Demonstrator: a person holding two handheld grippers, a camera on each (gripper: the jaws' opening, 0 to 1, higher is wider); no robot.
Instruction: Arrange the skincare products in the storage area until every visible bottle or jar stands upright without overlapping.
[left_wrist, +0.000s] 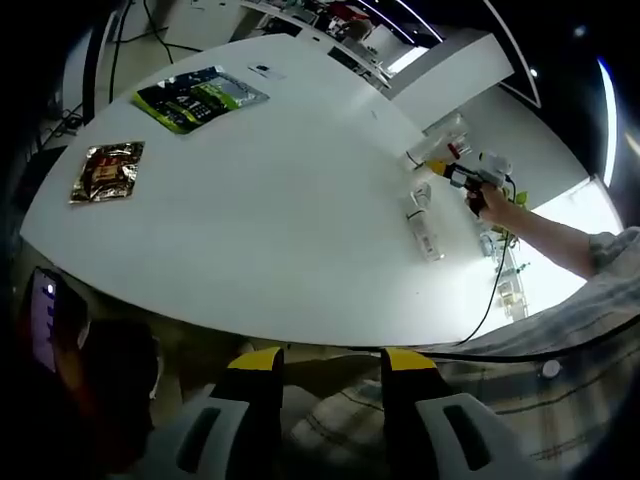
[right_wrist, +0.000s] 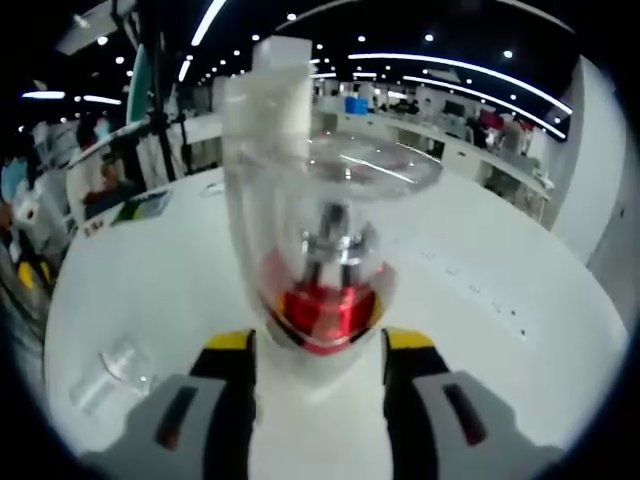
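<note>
- Where the right gripper (right_wrist: 318, 345) is seen in its own view, its yellow-tipped jaws are pressed against the sides of a clear bottle (right_wrist: 300, 200), which is held off the white table (right_wrist: 480, 290) with its red band (right_wrist: 322, 310) low between the jaws.
- In the left gripper view, the same gripper (left_wrist: 470, 178) is seen far across the table (left_wrist: 280, 220), just beside the lying bottles (left_wrist: 422, 215).
- The left gripper (left_wrist: 327, 365) is held spread and unloaded near the table's edge.
- The bottle is judged light, rigid and slippery, its clear wall perhaps brittle; a hold across the body, as shown, is thought safer than one at the cap.
- A further clear container (right_wrist: 115, 372) is seen lying on its side, yet to be stood upright.
- Two snack packets (left_wrist: 195, 97) (left_wrist: 107, 171) lie well apart from the bottles.
</note>
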